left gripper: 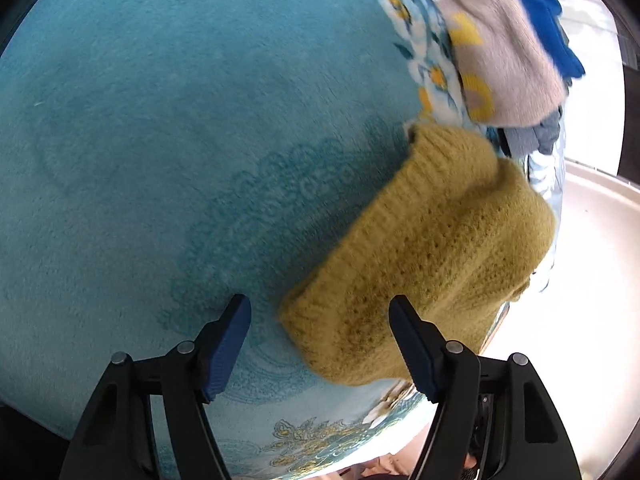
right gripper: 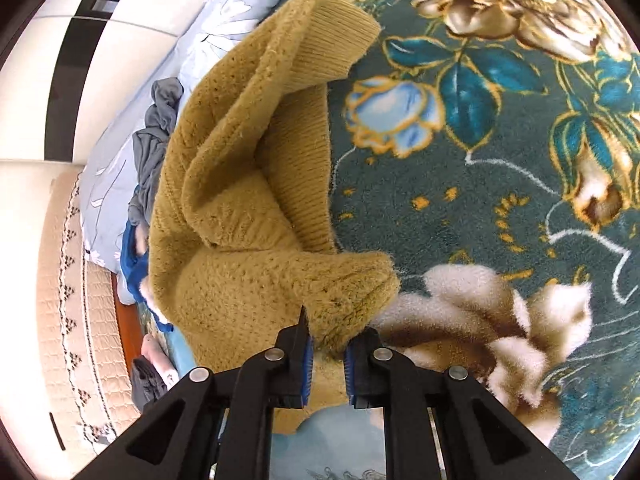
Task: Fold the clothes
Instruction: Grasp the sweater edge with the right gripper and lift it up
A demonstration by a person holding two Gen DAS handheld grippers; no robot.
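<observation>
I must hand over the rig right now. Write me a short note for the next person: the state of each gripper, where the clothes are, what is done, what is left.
Left gripper: open, empty, just above the teal blanket, beside the mustard sweater.
Right gripper: shut on a corner of the mustard sweater, which lies bunched and half turned over on the floral part of the blanket.
Other clothes: a grey garment with yellow letters and a blue garment lie in a heap beyond the sweater.
Done: sweater is gripped, no neat fold yet.
Left: spread and fold the sweater, then the heap.

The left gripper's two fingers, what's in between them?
In the left wrist view, the open left gripper has teal blanket between its fingers, plus the near corner of the mustard sweater, not pinched.
</observation>
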